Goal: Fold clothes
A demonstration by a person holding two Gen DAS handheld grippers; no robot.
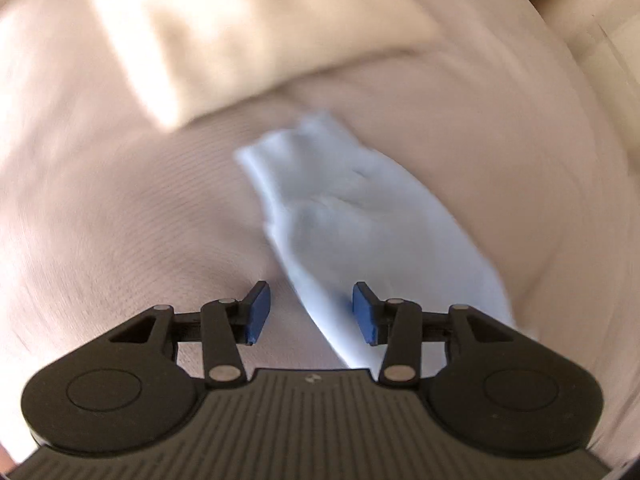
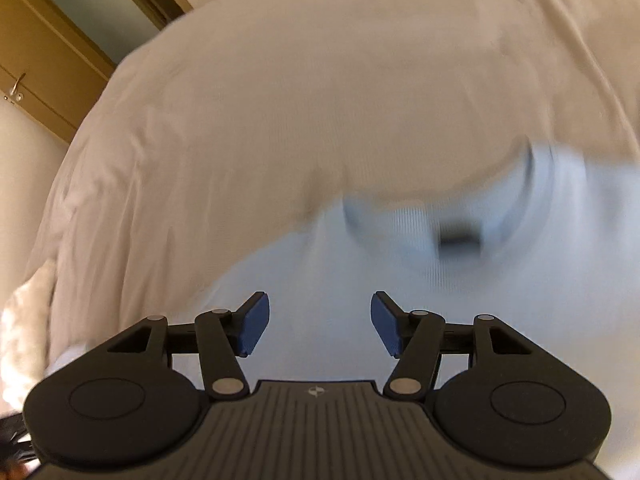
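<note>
A pale blue garment [image 1: 352,216] lies on a white bed cover [image 1: 120,220], blurred by motion. In the left wrist view a narrow part of it runs from the middle down to the right. My left gripper [image 1: 311,312] is open and empty, just above the garment's near edge. In the right wrist view the garment [image 2: 400,288] spreads wide, with a collar and a dark label [image 2: 460,236]. My right gripper [image 2: 320,322] is open and empty over the cloth.
A cream pillow [image 1: 240,32] lies at the far side in the left wrist view. In the right wrist view the bed cover [image 2: 280,100] drops off at the left, with a wooden door [image 2: 36,60] and wall beyond.
</note>
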